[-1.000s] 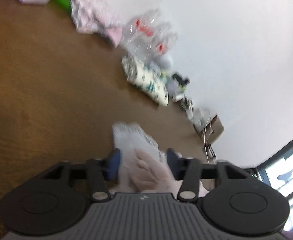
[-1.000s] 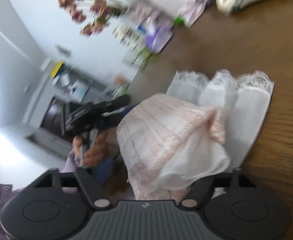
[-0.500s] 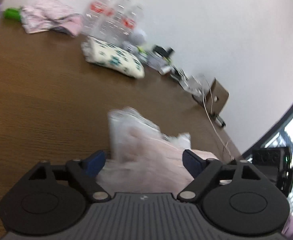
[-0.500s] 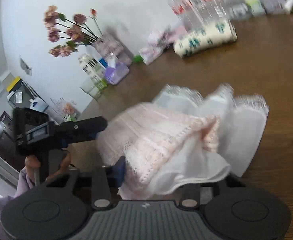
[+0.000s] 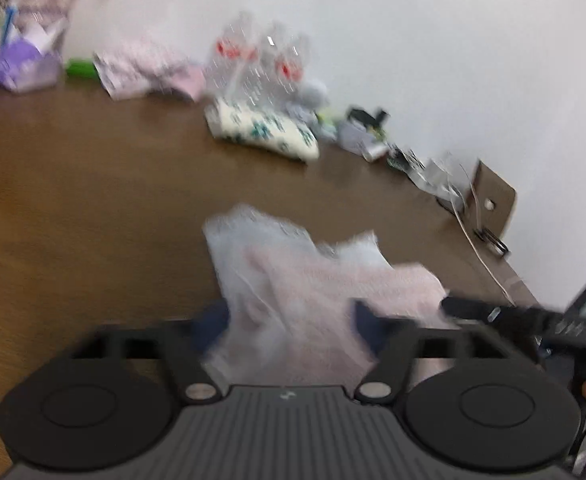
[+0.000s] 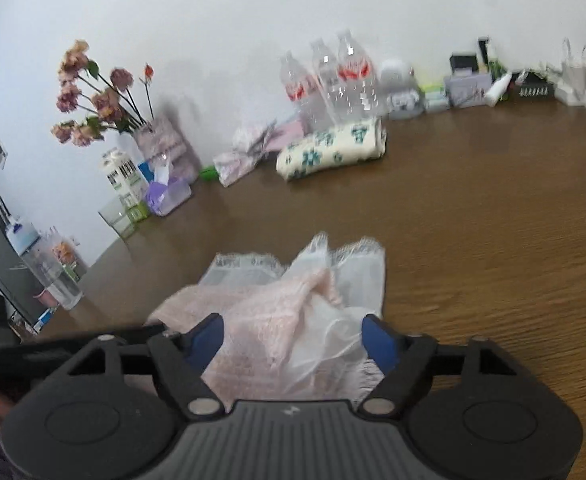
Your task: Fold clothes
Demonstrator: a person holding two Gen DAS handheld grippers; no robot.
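a: both grippers swung back level since a second ago, so the pink lace garment [image 6: 293,320] now sits low on the brown table [image 6: 493,220].
b: grip?
a: right gripper [image 6: 293,336] jaws spread wide around it. left gripper [image 5: 289,320] looks open too, cloth bunched between.

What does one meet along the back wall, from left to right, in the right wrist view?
Dried pink flowers in a vase → purple tissue box → crumpled pink patterned cloth → rolled cream cloth with teal print → clear plastic bottles
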